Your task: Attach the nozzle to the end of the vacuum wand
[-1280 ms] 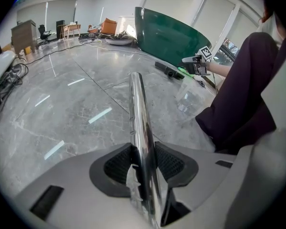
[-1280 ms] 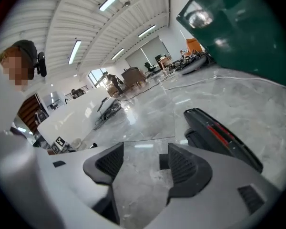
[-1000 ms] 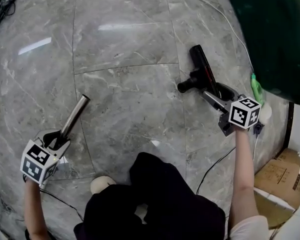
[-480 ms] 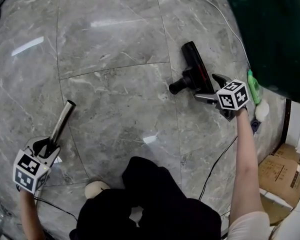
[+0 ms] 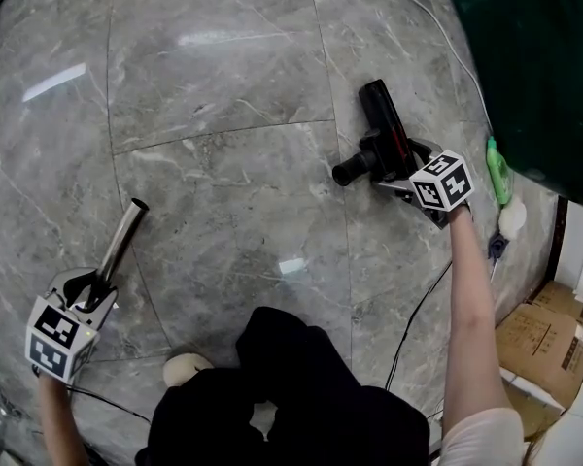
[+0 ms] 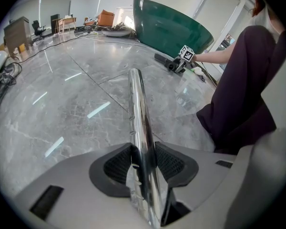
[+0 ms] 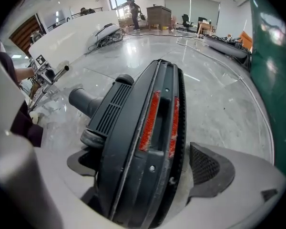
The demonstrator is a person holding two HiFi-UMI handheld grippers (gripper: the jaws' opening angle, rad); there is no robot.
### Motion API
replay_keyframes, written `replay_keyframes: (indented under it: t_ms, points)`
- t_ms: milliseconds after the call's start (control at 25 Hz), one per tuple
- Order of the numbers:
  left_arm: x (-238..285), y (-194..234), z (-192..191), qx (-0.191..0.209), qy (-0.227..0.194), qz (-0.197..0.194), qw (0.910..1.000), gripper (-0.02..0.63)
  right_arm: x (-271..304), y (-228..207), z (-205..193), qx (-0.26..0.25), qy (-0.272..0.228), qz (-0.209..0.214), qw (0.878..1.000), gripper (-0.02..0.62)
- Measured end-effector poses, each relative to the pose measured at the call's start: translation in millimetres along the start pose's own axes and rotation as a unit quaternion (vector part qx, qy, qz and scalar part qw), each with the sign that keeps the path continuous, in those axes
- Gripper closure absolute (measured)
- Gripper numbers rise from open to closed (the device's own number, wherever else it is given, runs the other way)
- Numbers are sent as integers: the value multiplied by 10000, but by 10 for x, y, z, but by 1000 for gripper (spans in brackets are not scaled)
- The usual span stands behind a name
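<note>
Your right gripper (image 5: 400,166), its jaws having just been opening wide, is straddling without pinching the nozzle (image 5: 383,124) lying near-to-far on the floor (image 5: 233,192) at far right, while your left gripper (image 5: 87,284) is clamping the wand (image 5: 122,241) well apart at near left.

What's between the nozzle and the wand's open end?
Nothing visible: only floor lies between the nozzle and the end of the wand, which the left tongs hold. The person's legs sit off that line.
</note>
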State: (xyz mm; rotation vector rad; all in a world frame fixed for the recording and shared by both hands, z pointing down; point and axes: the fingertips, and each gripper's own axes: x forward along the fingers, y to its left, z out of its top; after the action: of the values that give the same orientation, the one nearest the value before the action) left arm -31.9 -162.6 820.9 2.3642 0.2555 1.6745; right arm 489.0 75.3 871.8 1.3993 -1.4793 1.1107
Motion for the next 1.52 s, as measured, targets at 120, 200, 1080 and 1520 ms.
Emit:
replay_keyframes:
  t_ms: [120,200,1080,1520]
  points:
    - [17,15,-3,2,10,23,10000,446,-6,13,-1,3,55,-63,10000,40]
    - [25,10,2,2,1,27,10000,446,-16,29,-2,16,123,-70,9999,49]
    - [22,-89,51,95,-68,-66,9999,446,-287,215,482,237,-777,-570,9951,141]
    - [-135,-165,109,103,-269,-129,9995,446,-293,1128,1442,-434,-1163,-304,9918,141]
